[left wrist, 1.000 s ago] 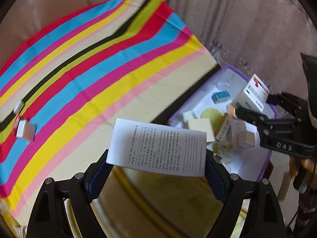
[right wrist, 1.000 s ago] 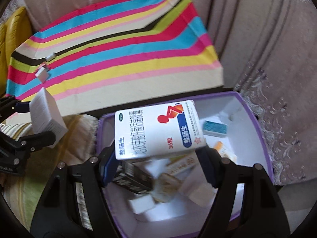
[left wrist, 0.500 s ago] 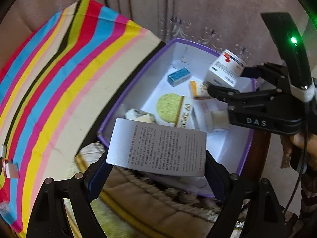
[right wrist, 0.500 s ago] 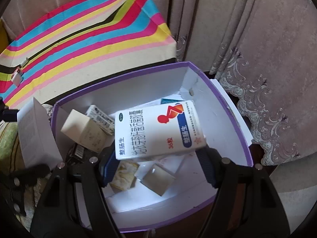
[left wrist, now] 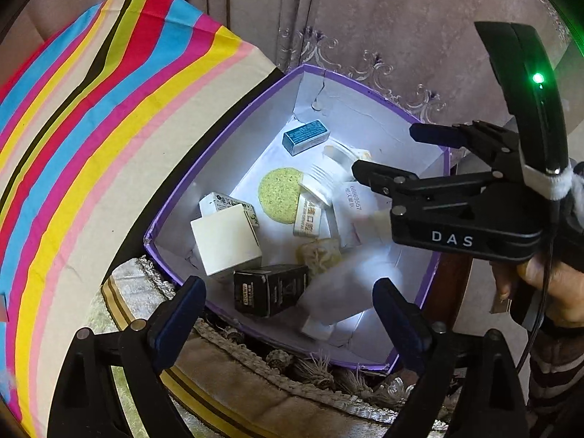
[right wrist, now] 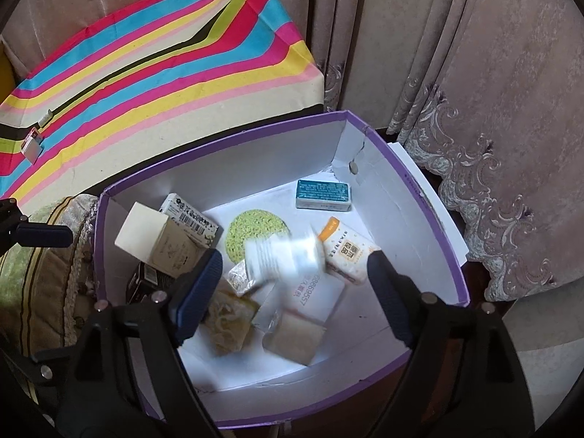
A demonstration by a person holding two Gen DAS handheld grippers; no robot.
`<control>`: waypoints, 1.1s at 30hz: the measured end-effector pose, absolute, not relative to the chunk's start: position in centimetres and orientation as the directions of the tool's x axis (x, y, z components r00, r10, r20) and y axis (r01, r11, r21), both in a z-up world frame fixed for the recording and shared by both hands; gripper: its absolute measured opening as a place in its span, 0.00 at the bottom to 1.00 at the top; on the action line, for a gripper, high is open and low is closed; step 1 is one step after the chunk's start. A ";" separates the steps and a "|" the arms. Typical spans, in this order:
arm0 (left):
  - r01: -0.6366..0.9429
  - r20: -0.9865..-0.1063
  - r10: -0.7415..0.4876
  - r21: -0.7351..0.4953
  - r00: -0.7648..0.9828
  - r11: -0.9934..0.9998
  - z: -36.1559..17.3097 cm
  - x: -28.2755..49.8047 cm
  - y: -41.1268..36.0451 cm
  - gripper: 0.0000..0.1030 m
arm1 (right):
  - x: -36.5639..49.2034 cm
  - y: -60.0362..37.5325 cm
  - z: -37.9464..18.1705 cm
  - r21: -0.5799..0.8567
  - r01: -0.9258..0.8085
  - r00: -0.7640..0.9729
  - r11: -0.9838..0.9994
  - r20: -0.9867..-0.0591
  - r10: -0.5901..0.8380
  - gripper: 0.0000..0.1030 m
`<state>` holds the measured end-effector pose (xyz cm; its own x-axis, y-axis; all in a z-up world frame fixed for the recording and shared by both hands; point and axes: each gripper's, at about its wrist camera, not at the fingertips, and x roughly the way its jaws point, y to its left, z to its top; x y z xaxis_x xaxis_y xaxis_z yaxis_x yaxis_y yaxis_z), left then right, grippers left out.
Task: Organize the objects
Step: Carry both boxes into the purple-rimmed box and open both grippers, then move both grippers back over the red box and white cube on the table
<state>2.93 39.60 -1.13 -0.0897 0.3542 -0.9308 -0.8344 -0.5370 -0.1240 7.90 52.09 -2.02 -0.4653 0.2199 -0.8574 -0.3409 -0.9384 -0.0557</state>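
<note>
Both grippers hang over an open purple-rimmed white box (left wrist: 226, 131) (right wrist: 219, 142). My left gripper (left wrist: 288, 310) has its jaws opening. A blurred white leaflet-printed carton (left wrist: 343, 292) drops free between its blue pads, touching neither. My right gripper (right wrist: 292, 292) (left wrist: 383, 149) also has its jaws opening. A blurred white medicine carton (right wrist: 283, 255) falls below them, clear of the pads. A person's hand (left wrist: 547, 284) holds the right gripper. One of the left gripper's fingers (right wrist: 47, 235) shows at the box's left side.
In the box lie a blue carton (right wrist: 323, 193), a round green pad (right wrist: 255, 233), a cream carton (left wrist: 224, 241), a black carton (left wrist: 270, 288) and several small packs. A striped cloth (right wrist: 146, 58) carries a small silver item (right wrist: 33, 146). Curtains (right wrist: 474, 73) hang behind; a fringed cushion (left wrist: 255, 394) lies in front.
Both grippers swung from over the striped cloth to above the purple box. Each then let go of its carton, and both cartons now fall, blurred, into the box.
</note>
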 end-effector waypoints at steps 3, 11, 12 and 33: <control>-0.830 -0.930 0.354 -0.122 -0.095 -0.544 -1.2 2.7 39.6 0.91 | 7.8 52.0 -2.1 -0.054 -0.340 -0.465 -0.939 -0.858 0.218 0.83; -0.790 -0.927 0.361 -0.146 -0.101 -0.595 -0.8 1.5 38.3 0.91 | 7.6 51.4 -2.1 -0.040 -0.318 -0.468 -0.947 -0.862 0.194 0.83; -0.783 -0.928 0.359 -0.147 -0.102 -0.604 -0.8 1.1 38.0 0.91 | 7.5 51.2 -2.1 -0.033 -0.314 -0.472 -0.949 -0.862 0.186 0.83; -0.448 -0.909 0.305 -0.155 -0.284 -0.881 0.6 -8.8 18.1 0.91 | 1.7 38.1 0.4 0.060 0.006 -0.515 -0.998 -0.856 -0.055 0.87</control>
